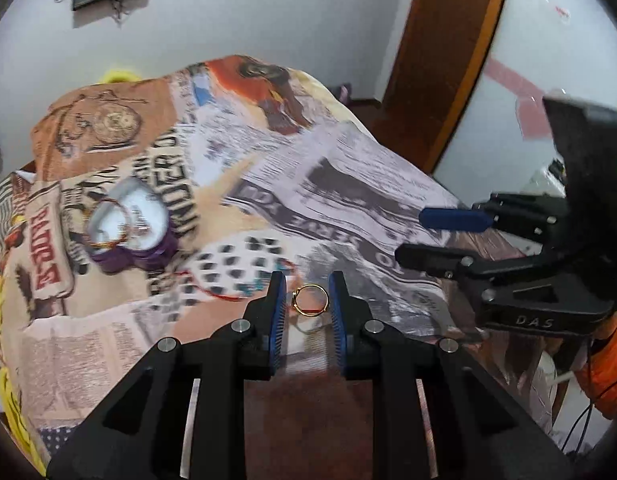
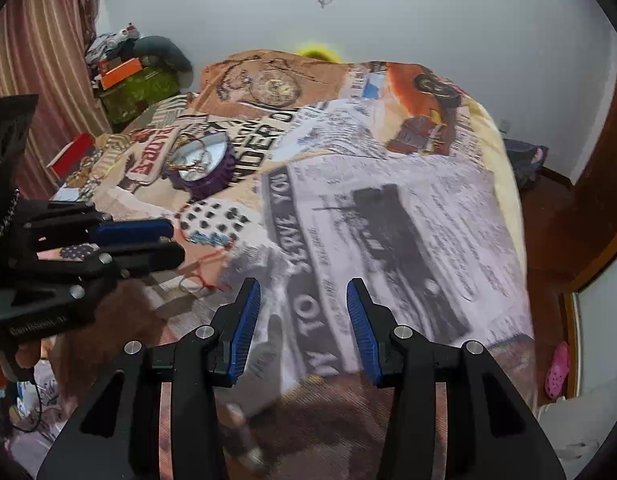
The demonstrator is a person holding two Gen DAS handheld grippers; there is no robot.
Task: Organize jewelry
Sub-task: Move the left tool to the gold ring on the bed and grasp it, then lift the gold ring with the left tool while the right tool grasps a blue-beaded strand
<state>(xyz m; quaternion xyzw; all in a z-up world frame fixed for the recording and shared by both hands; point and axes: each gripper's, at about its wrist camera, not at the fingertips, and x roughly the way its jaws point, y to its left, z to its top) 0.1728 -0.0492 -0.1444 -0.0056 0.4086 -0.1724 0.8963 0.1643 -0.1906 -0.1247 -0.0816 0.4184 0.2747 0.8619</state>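
A gold ring sits between the blue pads of my left gripper, pinched at its sides and held just above the printed bedspread. A round purple jewelry box with a white inside and a gold-red bangle in it stands on the bed to the far left; it also shows in the right wrist view. A red thread necklace lies on the bedspread near the left gripper. My right gripper is open and empty over the bed's near edge; it shows at the right in the left wrist view.
The bed's front edge drops to a brown floor. A wooden door frame stands at right. Boxes and clothes pile up at the far left by a striped curtain. A pink shoe lies on the floor.
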